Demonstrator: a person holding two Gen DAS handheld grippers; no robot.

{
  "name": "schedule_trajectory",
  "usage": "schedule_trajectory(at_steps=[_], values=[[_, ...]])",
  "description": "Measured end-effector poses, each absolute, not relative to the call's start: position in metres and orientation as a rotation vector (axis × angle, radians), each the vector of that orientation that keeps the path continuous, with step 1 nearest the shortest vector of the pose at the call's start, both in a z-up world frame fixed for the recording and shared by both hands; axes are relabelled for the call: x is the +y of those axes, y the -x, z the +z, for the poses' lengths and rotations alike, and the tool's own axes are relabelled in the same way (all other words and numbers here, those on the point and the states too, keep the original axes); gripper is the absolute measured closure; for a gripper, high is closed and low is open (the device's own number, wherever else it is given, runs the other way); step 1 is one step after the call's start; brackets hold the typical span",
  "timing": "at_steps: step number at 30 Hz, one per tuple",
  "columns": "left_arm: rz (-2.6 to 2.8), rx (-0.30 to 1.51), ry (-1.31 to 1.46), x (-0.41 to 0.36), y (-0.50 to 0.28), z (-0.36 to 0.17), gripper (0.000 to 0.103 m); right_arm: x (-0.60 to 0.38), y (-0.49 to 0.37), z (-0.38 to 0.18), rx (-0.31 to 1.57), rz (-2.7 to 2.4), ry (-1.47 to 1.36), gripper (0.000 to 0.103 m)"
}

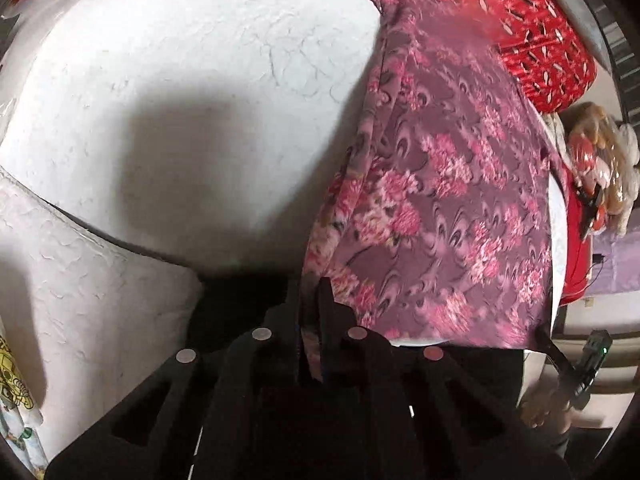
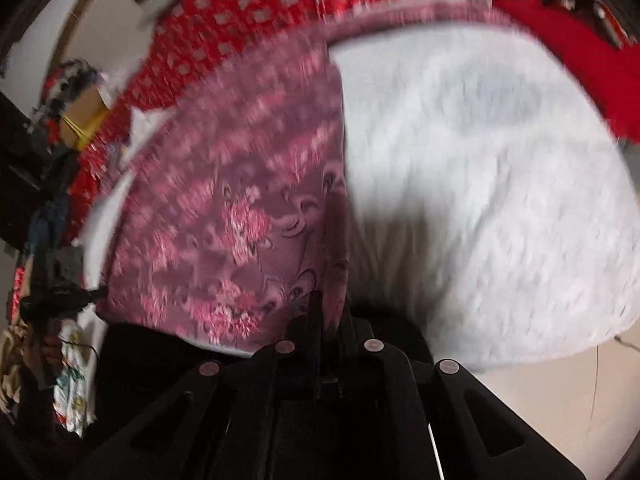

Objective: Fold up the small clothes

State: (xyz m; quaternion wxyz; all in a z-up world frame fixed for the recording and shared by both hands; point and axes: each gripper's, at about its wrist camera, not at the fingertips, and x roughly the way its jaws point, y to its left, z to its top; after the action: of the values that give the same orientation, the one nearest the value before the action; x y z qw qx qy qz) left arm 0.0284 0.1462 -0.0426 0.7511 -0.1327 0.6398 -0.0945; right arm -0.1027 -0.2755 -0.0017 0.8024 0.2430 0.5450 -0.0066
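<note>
Left gripper [image 1: 310, 300] fingers are pinching together on the near edge of the floral cloth [image 1: 440, 184], fabric bunching between the jaws. We're seeing the cloth spreading from that pinch up and to the right across the white textured surface [image 1: 180, 80], its left edge running along bare white. A red patterned fabric [image 1: 520, 20] is lying beyond the cloth's far end. In the left wrist view the other gripper is showing at the cloth's right near corner, a hand [image 1: 548, 404] gripping it. Right gripper [image 2: 326, 316] fingers are likewise clamping down on the cloth's near edge, material caught between them. The right wrist view is smearing with blur; the cloth is lying to the left, white surface to the right.
</note>
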Motion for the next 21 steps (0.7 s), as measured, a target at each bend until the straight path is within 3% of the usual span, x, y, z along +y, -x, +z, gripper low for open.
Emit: schedule_trajectory(at_steps=[3, 6, 9, 13, 16, 20, 21], values=[[-0.248, 1.374, 0.276, 0.146, -0.031, -0.027, 0.097, -0.273, 0.092, -0.008, 1.229, -0.051, -0.509, 0.091], [-0.285, 1.293, 0.278, 0.149, -0.038, -0.001, 0.093, -0.283, 0.085, 0.020, 1.160, -0.122, -0.462, 0.087], [-0.305, 1.255, 0.272, 0.126, -0.056, 0.007, 0.074, -0.291, 0.064, 0.044, 1.049, -0.104, -0.482, 0.080], [-0.291, 1.286, 0.205, 0.079, -0.083, -0.020, 0.073, -0.280, 0.022, 0.034, 1.035, -0.066, -0.454, 0.081], [-0.242, 1.360, 0.158, 0.057, -0.093, -0.050, 0.073, -0.266, -0.003, -0.004, 1.153, -0.056, -0.393, 0.085], [-0.292, 1.340, 0.131, 0.049, -0.094, -0.035, 0.068, -0.286, -0.007, 0.007, 1.114, -0.025, -0.452, 0.086], [-0.318, 1.338, 0.139, 0.050, -0.095, -0.029, 0.068, -0.308, -0.005, 0.017, 1.061, -0.047, -0.519, 0.082]])
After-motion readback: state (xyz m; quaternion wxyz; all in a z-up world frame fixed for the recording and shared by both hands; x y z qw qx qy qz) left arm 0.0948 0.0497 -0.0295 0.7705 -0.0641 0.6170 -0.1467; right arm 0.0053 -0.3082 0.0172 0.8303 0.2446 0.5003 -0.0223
